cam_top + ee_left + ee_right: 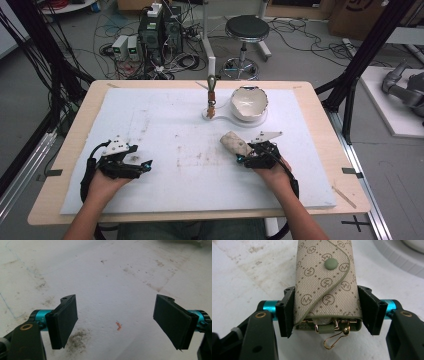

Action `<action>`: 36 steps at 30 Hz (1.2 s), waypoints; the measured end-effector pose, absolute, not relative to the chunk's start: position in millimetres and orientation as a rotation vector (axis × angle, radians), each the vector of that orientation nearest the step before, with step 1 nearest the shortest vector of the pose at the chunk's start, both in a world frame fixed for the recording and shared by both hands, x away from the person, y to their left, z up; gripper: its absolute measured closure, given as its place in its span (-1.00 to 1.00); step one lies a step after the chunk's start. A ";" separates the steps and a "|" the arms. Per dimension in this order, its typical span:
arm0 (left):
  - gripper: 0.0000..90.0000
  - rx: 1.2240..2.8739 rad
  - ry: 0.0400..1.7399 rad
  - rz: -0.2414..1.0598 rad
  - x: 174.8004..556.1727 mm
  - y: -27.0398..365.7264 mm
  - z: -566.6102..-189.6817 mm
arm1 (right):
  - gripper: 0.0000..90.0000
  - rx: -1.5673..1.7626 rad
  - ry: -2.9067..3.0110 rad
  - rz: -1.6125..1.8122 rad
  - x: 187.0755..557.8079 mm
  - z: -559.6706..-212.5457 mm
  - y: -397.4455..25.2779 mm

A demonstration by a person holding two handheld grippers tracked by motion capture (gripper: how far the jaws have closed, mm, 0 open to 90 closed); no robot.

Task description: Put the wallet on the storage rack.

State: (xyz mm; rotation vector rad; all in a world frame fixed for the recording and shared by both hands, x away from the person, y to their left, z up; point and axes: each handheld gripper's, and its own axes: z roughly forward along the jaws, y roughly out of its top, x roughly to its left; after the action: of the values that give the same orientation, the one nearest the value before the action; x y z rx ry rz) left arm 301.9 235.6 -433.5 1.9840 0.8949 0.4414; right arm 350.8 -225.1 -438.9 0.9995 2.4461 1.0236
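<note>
Desk [75,150] covered by white mat [165,120]. White bowl [248,102] at far side. Left claw [115,322] spread wide above stained mat, holding nothing. Right claw [327,312] pinching beige key pouch [325,285], gold clasp [334,338] at near end.

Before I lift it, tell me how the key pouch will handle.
The key pouch looks like woven fabric, so probably soft and light. The right gripper clamps its sides, so it may buckle. Its gold clip hangs loose and will likely swing.
</note>
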 end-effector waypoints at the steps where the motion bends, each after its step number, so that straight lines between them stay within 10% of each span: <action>1: -0.56 1.982 0.897 0.441 301.8 235.5 -433.6 | -0.17 0.998 2.441 1.032 350.0 -436.7 -226.3; 36: -0.56 1.958 0.897 0.443 300.9 237.2 -430.8 | -0.17 1.035 2.245 0.939 406.4 -351.0 -252.7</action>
State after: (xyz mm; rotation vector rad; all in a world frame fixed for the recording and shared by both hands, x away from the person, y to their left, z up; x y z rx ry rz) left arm 300.9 237.2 -430.8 1.9575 0.8973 0.4433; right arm 406.4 -252.7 -351.0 1.0349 2.2446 0.9390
